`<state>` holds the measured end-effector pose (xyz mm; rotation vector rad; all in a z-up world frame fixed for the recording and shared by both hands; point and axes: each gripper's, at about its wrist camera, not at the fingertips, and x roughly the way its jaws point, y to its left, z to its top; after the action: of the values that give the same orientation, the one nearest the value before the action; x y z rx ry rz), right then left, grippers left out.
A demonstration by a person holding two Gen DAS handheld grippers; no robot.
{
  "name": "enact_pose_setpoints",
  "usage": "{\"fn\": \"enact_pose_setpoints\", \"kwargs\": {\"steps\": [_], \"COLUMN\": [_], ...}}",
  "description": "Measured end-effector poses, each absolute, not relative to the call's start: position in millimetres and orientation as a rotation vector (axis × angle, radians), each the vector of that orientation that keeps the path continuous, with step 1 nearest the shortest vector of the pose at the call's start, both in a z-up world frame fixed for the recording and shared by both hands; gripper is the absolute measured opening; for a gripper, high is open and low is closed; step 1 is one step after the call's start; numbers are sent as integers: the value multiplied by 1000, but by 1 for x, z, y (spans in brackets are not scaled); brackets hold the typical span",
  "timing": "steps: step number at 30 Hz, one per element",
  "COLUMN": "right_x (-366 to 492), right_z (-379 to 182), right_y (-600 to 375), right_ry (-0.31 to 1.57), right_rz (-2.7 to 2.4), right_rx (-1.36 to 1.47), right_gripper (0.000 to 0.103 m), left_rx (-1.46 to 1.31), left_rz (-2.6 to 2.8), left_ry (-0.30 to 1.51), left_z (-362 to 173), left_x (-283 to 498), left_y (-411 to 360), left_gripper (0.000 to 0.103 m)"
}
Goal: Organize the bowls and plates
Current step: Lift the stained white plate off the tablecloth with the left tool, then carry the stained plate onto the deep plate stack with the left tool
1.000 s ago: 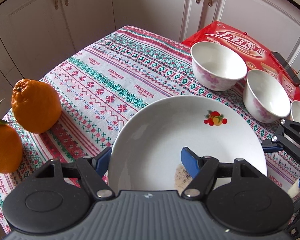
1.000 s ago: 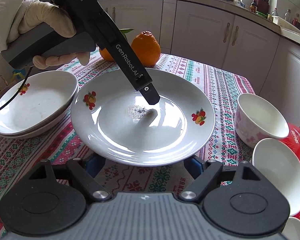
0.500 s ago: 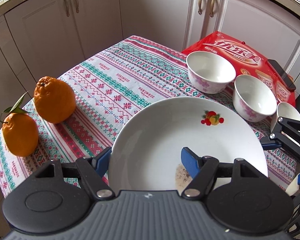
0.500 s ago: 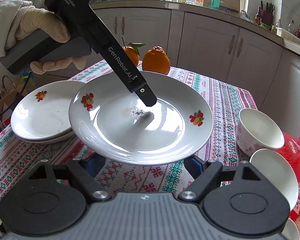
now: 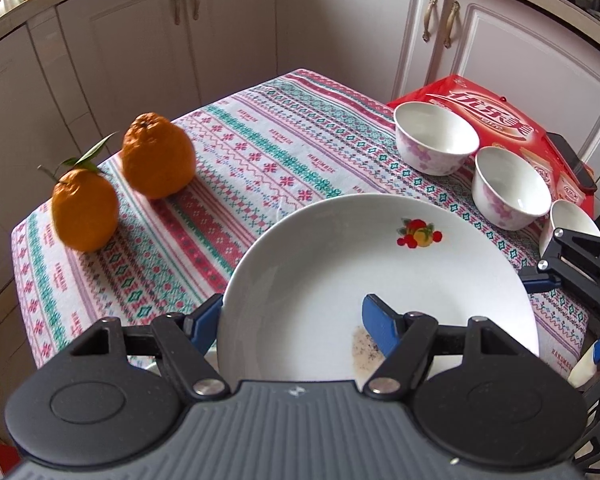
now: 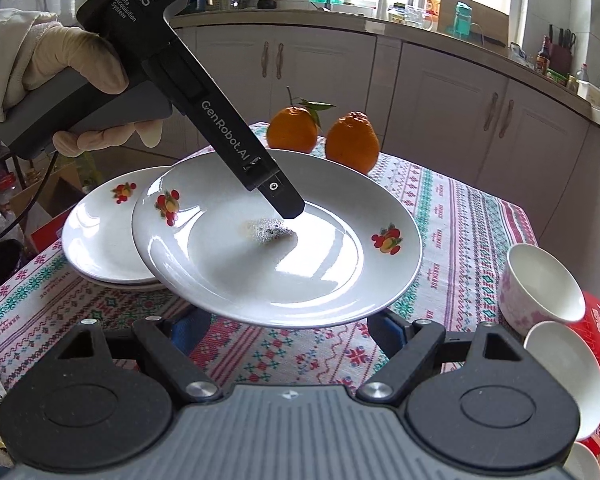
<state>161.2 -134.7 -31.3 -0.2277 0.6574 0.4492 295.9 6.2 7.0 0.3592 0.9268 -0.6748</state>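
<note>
At the far left of the right wrist view, a gloved hand grips the handle of the left gripper, whose jaws pinch the rim of a white plate with fruit decals: one blue pad lies on the plate's upper face by a dark speckled smear, the other sits under the rim. The held plate is tilted and lifted off the tablecloth, and its left edge overlaps a stack of matching plates resting at the table's left side. Behind the plate, at the far edge of the table, stand two oranges, the left one with a leafy stem. The right gripper sits at the near edge below the held plate, its jaws spread with nothing between them. To the right stand small white bowls with pink flowers, one behind another, partly on a red package. A dark phone lies on the package's right edge. Cream kitchen cabinets run behind the table.
</note>
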Motion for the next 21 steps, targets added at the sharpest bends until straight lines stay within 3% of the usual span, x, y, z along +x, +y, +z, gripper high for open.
{"fn": "enact_pose_setpoints", "kwargs": {"steps": [21], "right_x": [152], "right_z": [-31], "right_y": [-79], "right_ry": [659], "right_rz": [595], "right_rx": [-314], "right_gripper": [88], "left_rx": [204], "left_rz": [-531], "left_ry": [942], "left_z": [-1], "left_x": [270], "left_y": [91], "left_gripper": [73]}}
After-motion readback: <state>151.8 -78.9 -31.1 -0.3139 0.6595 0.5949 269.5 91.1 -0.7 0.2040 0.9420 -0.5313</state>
